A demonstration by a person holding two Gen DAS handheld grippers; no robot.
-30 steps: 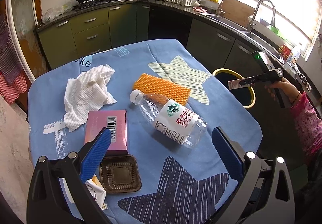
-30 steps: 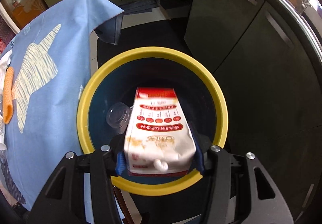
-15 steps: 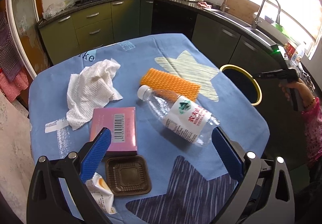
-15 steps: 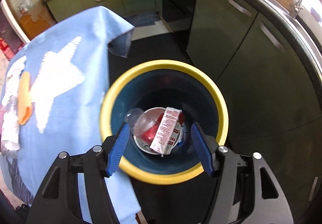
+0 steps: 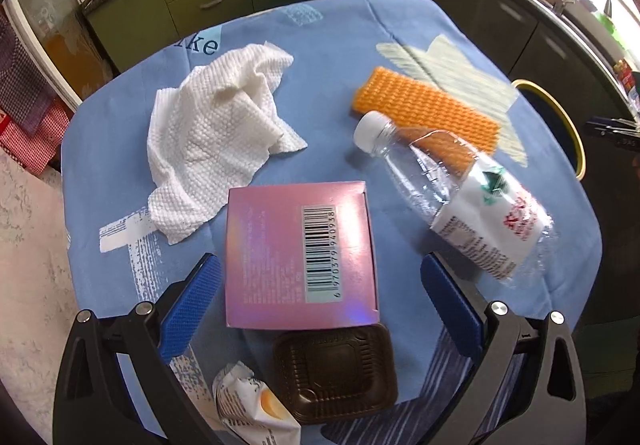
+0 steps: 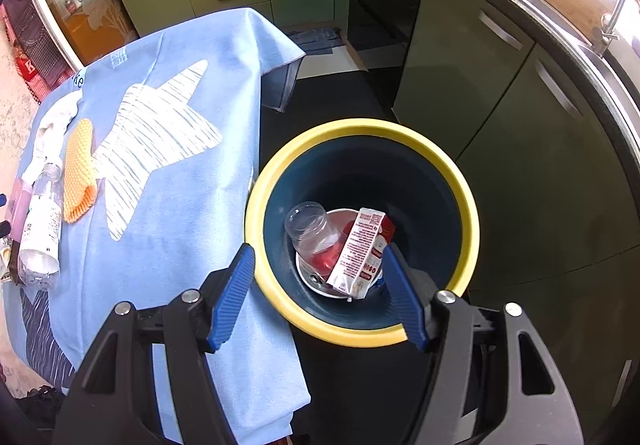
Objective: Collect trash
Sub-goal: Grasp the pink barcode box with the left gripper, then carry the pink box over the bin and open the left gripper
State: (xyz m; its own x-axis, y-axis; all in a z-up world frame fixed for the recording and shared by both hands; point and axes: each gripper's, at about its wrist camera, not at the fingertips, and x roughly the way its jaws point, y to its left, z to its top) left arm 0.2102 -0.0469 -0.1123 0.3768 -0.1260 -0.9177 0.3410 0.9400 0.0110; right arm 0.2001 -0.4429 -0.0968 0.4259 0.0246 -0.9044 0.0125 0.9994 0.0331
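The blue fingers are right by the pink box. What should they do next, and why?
Probably lower the left gripper a little more and close on the pink box. Its open fingers already sit on either side of the box without touching it, and the box is trash lying on the table, not yet in the yellow-rimmed bin.

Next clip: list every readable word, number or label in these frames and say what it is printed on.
"ke": end of a word on the blue tablecloth, the rest hidden by a fold.
"6 970379 940938": barcode digits on the pink box, as best I can read them; its other print is too small.
Plastic bottle label: green logo and red characters, blurred.
Milk carton in the yellow-rimmed bin: red print too small.
"K": red fabric beside the table, at the right wrist view's left edge.
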